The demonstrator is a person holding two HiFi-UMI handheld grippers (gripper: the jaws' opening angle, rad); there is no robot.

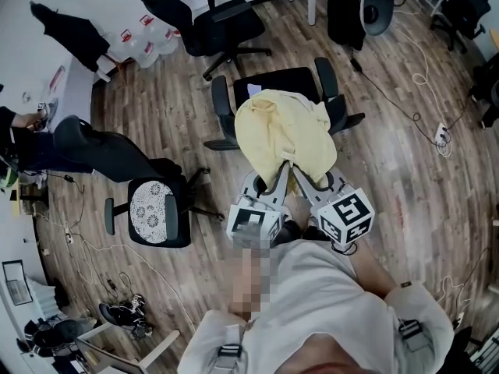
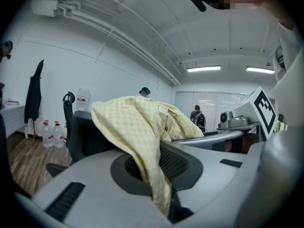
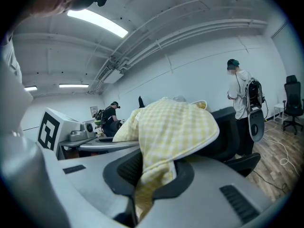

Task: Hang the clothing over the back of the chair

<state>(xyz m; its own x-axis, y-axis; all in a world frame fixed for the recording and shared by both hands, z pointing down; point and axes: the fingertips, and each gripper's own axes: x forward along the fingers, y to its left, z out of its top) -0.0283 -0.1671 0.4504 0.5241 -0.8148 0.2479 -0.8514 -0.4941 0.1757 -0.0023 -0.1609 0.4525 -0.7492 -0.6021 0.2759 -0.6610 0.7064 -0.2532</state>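
Nearest, found the left gripper (image 2: 160, 179) closed to a narrow slit on a fold of the yellow checked garment (image 2: 142, 127), with the cloth nipped between the pads. Saw the same at the right gripper (image 3: 142, 175): nearly shut, with a hem of that garment trapped in it. Noted both pointing forward and slightly down, side by side, close in front of the body.

Just beyond the jaws, made out the garment bunched in a loose heap over the black chair (image 1: 277, 80), draped across the backrest edge nearest the person and spilling toward the seat, between the two armrests. Could not tell how far the cloth hung down the near face of the backrest.

Judged the step to be the draping itself, and late in it: garment laid on the backrest but not yet let go. Reckoned the next move called for settling the cloth evenly across the top edge, then opening both jaws and drawing them straight back without dragging the fabric off. Feared a lopsided heap sliding down to the seat.

Farther off, spotted a second chair (image 1: 158, 211) with a patterned cushion to the left, a third chair (image 1: 222, 22) beyond, water bottles (image 1: 152, 47) by the wall, and a standing person (image 3: 240, 99) in the right gripper view.
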